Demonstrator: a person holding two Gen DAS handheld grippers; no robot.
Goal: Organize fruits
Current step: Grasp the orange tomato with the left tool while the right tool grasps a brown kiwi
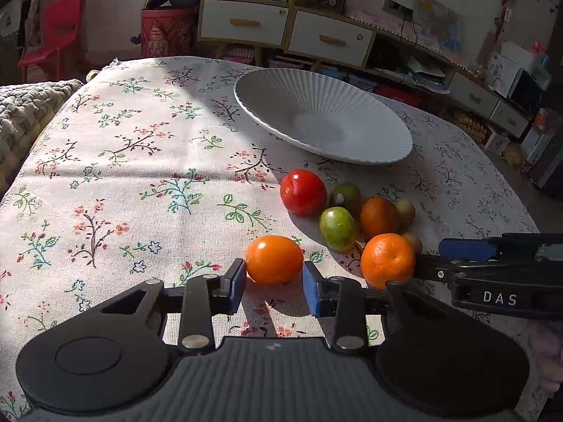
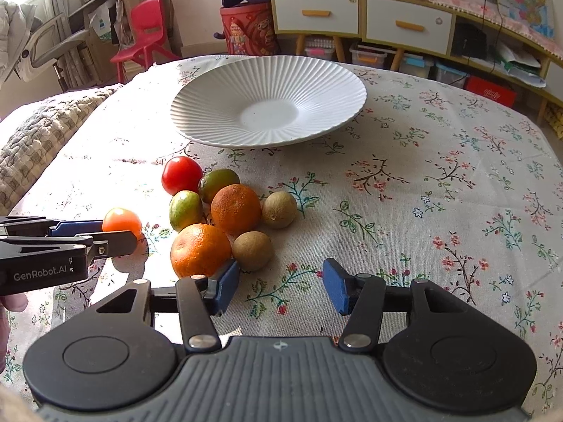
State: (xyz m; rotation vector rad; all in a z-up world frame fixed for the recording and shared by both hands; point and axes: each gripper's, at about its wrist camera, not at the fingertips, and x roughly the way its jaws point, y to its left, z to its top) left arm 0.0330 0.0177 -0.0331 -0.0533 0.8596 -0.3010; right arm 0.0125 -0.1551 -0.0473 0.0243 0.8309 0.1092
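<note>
Near the table's (image 2: 440,133) front edge, the left gripper (image 1: 273,274) straddles an orange tomato (image 1: 273,259), pads spread, not yet pinching, apparently lining up a grasp. The right gripper (image 2: 281,286) hangs spread beside the fruit pile (image 2: 225,207); the plate (image 2: 211,105) beyond lies unfilled.

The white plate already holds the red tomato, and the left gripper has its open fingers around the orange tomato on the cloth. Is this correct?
One detail is wrong: the white plate holds nothing. The right wrist view shows the red tomato on the cloth in front of the plate, with the other fruits. The rest is correct: the left gripper has its open fingers around the orange tomato.
</note>
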